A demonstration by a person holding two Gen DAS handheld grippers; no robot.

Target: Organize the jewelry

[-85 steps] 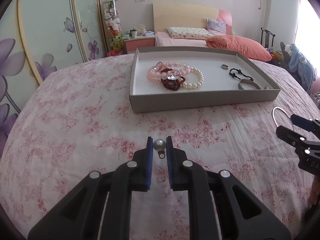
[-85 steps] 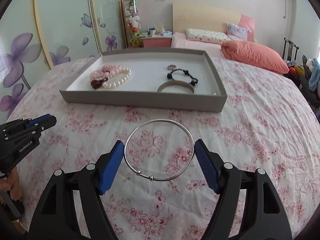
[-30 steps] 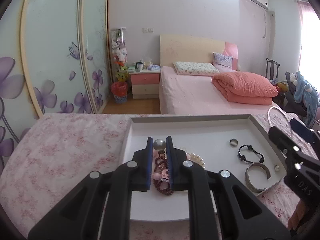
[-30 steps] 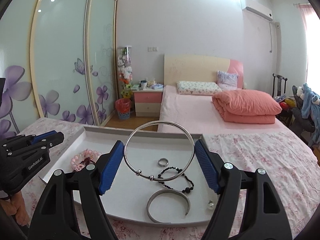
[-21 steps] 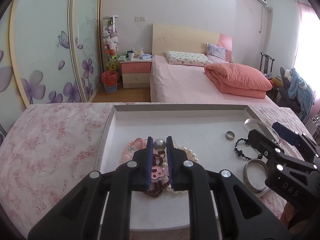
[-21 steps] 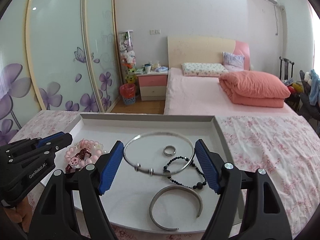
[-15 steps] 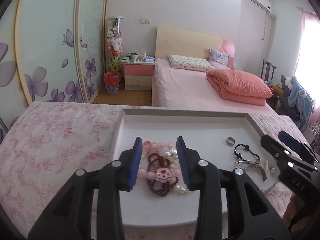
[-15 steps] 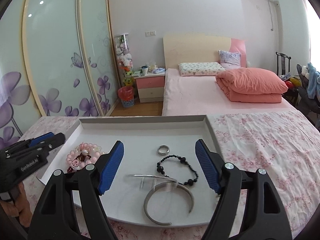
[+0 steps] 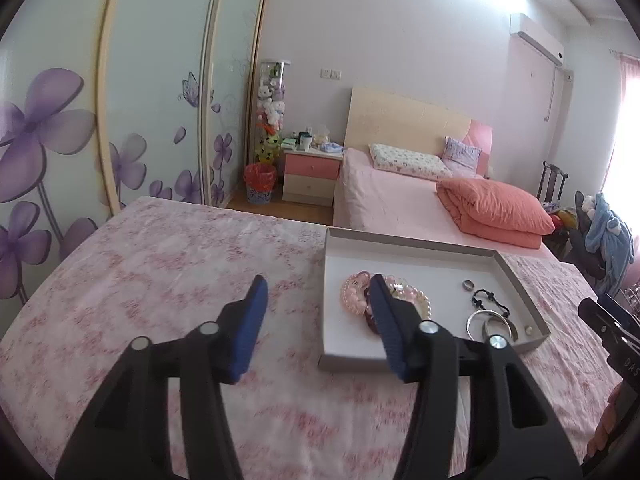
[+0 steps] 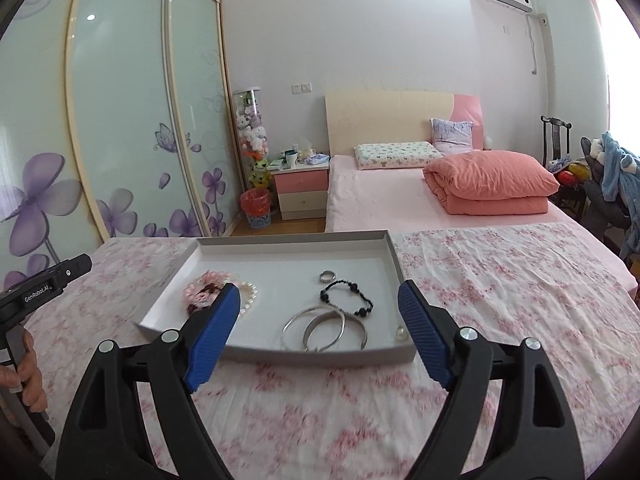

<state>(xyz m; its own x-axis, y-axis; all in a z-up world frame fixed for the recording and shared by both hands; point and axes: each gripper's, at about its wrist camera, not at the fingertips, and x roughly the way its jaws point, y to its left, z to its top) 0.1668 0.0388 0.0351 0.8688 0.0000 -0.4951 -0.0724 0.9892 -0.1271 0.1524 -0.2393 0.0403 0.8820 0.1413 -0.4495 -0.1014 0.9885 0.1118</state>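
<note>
A shallow white tray (image 10: 280, 350) lies on the pink floral cloth; it also shows in the left wrist view (image 9: 352, 360). It holds pink and pearl bracelets (image 10: 208, 290), a ring (image 10: 327, 277), a black bead bracelet (image 10: 346, 298), a thin silver bangle (image 10: 294, 326), a silver cuff (image 10: 362, 332) and a small pearl piece (image 10: 400, 334). My left gripper (image 9: 316, 312) is open and empty, near the tray's left front. My right gripper (image 10: 318, 322) is open and empty, in front of the tray.
The cloth-covered surface (image 10: 500, 280) spreads around the tray. Behind it are a pink bed (image 10: 400, 196) with a folded orange quilt (image 10: 488, 182), a nightstand (image 10: 300, 188), sliding wardrobe doors (image 10: 120, 128) at left and a chair with clothes (image 10: 608, 184) at right.
Both grippers have opened: the pearl piece left the left jaws and the thin bangle left the right jaws, both now lying in the tray. Both grippers have drawn back from over the tray.
</note>
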